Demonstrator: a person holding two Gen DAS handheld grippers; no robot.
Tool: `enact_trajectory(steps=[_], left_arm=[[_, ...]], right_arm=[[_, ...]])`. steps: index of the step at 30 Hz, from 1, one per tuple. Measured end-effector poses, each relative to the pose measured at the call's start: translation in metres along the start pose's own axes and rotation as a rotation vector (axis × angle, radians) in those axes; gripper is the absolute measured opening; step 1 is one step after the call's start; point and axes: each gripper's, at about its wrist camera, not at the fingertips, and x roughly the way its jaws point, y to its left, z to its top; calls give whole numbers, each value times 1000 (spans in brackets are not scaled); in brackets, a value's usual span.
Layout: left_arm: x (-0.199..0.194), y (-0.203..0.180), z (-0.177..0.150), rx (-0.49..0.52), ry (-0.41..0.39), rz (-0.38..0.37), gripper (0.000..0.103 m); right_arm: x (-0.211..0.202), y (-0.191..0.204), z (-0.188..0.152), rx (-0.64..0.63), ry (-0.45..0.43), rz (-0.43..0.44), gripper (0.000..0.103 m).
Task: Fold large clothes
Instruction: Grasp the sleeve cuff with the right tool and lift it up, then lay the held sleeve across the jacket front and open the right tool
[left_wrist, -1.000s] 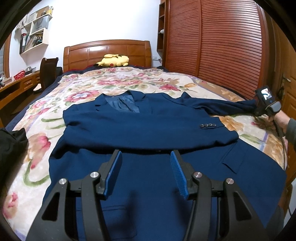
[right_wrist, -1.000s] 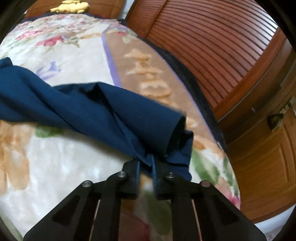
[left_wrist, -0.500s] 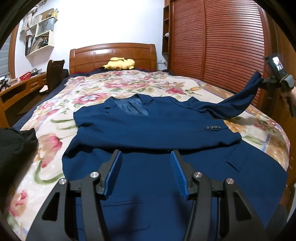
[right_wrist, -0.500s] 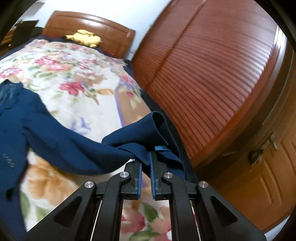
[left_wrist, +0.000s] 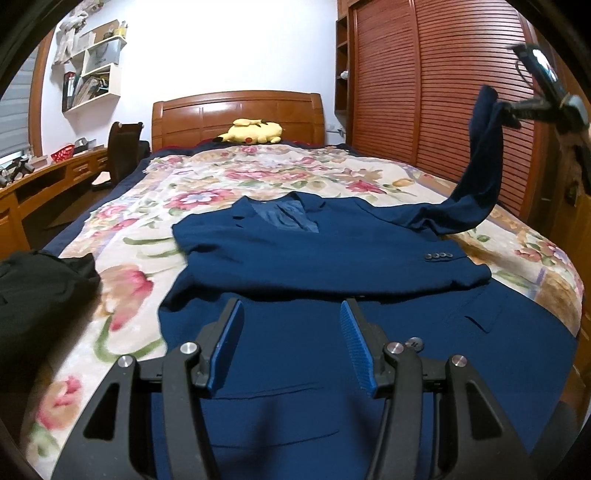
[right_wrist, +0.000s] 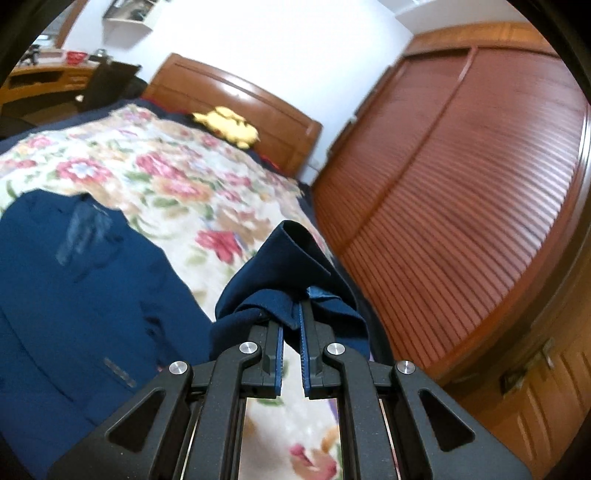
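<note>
A navy blue suit jacket (left_wrist: 317, 258) lies face up on the floral bedspread (left_wrist: 221, 184), one sleeve folded across its chest with cuff buttons (left_wrist: 437, 255) showing. My left gripper (left_wrist: 291, 314) is open and empty, hovering over the jacket's lower front. My right gripper (right_wrist: 291, 325) is shut on the cuff of the other sleeve (right_wrist: 291, 266) and holds it high above the bed's right side. From the left wrist view that raised sleeve (left_wrist: 480, 158) hangs from the right gripper (left_wrist: 517, 109) at upper right. The jacket body also shows in the right wrist view (right_wrist: 74, 295).
A wooden headboard (left_wrist: 236, 118) with a yellow plush toy (left_wrist: 255, 131) is at the far end. A slatted wooden wardrobe (left_wrist: 424, 92) runs along the right. A black garment (left_wrist: 33, 291) lies at the bed's left edge. A desk and chair (left_wrist: 122, 151) stand far left.
My right gripper has lifted the sleeve cuff from the bed's right edge high into the air. My left gripper stayed open over the jacket's lower front.
</note>
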Motion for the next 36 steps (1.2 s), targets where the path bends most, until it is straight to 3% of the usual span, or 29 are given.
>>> enact_trajectory(steps=[8,16,21,28,36], left_arm=[[-13,22,-2,-22,-19,29,54],[-23,41,-6,-47,-30,53,54],[-25,47,-7,-58,-33,61,54],[-24,47,-8,-56,-35,64,54],[-24,47,-7,-56,-34,64,54]], right_arm=[[-43,52,56,-42,-123,91,5],[-71,108,77,-82,-187,217,5],[-82,145,77,-119,-198,296,5],[-72,194,59,-188,-146,381,5],[-60,217,34,-209,-78,451,5]])
